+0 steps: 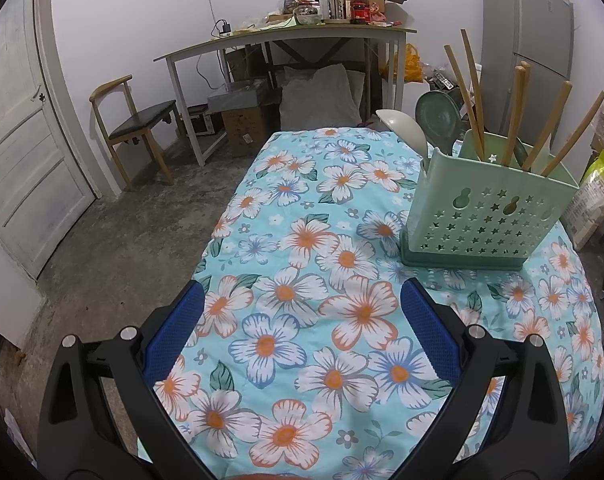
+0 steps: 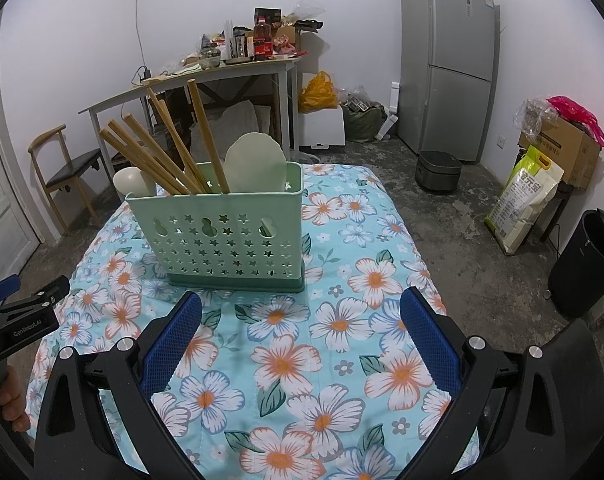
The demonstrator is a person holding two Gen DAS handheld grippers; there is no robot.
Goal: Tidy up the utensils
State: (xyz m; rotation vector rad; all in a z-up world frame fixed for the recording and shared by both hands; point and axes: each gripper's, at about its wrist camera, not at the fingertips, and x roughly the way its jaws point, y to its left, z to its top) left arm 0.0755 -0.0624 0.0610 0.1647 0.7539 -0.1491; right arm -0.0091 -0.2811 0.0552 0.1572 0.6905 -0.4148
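Observation:
A mint-green perforated utensil holder (image 1: pixel 485 216) (image 2: pixel 226 236) stands upright on the floral tablecloth (image 1: pixel 302 300) (image 2: pixel 341 320). Several wooden chopsticks (image 1: pixel 517 116) (image 2: pixel 162 148) lean inside it, along with a white spoon (image 1: pixel 401 124) (image 2: pixel 132 182) and a pale green paddle (image 1: pixel 437 114) (image 2: pixel 254 164). My left gripper (image 1: pixel 302 304) hovers open over the cloth, with the holder ahead to its right. My right gripper (image 2: pixel 300 312) is open too, just in front of the holder, nothing between its blue pads. The left gripper (image 2: pixel 6 304) also shows at the left edge of the right wrist view, held by a hand.
Beyond the table stand a cluttered desk (image 1: pixel 302 36) (image 2: pixel 206 76), a wooden chair (image 1: pixel 138 124) (image 2: pixel 66 168), a white door (image 1: pixel 18 140) and a grey fridge (image 2: pixel 449 64). A rice cooker (image 2: pixel 437 170), a rice bag (image 2: pixel 525 200), cardboard boxes and a black bin (image 2: pixel 585 264) sit on the floor at right.

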